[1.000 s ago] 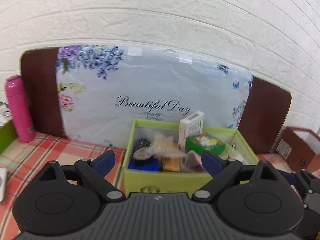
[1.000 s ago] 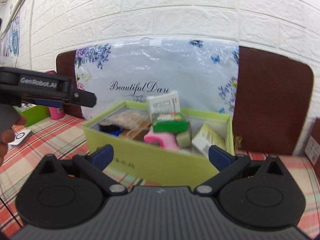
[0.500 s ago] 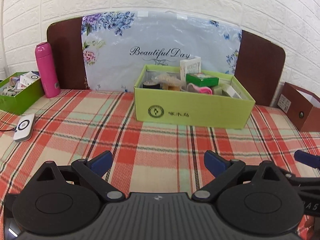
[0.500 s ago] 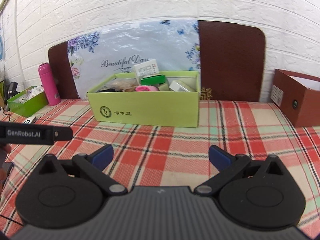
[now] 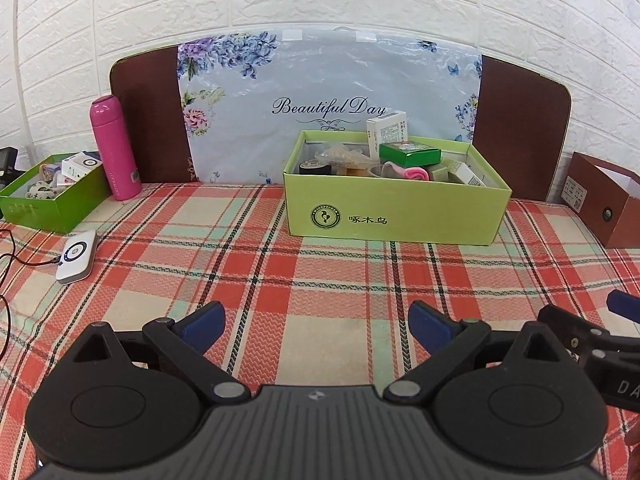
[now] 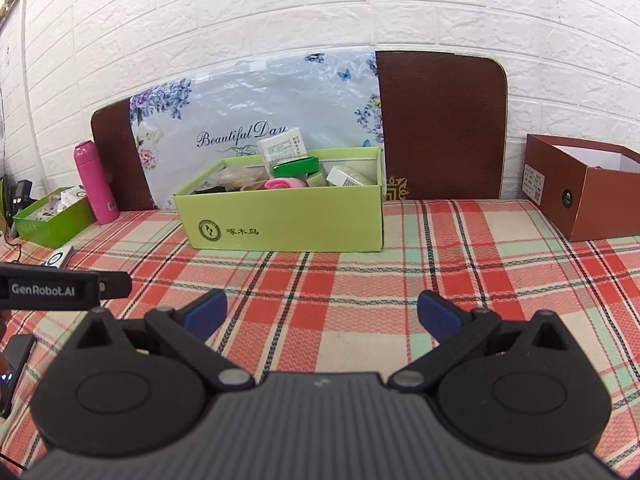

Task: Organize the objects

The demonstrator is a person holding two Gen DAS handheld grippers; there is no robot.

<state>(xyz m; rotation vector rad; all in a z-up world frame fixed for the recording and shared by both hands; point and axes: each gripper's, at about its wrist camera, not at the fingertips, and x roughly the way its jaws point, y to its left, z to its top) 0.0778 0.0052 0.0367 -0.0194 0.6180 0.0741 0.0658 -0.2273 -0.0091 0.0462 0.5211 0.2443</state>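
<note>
- Now both grippers are sitting farther back from the light green box [image 5: 394, 216] than a second ago, when it was filling the centre of both views; half a second ago they were already about this far off, and little is changing since.
- Seen from the left wrist, the light green box is standing in the centre right of the frame on the plaid tablecloth [image 5: 248, 264], open at the top, with a round logo and printed characters on its front wall.
- Inside it, a white carton [image 5: 387, 132] is standing upright at the back, a dark green box [image 5: 410, 154] is lying beside it, and a pink roll [image 5: 416, 173] is showing near the front wall; the other contents are too small to tell.
- A pink bottle [image 5: 114, 148] is standing upright at the left, next to a darker green tray [image 5: 48, 204] of small items, and a white device [image 5: 77, 256] with a cable is lying on the cloth in front of them.
- A brown box [image 6: 588, 192] is sitting open at the right edge of the right wrist view.
- The left gripper [image 5: 316, 326] is hanging over bare cloth at the bottom of the frame, fingers spread wide, gripping nothing.
- The right gripper [image 6: 322, 316] is likewise spread wide and touching nothing.
</note>
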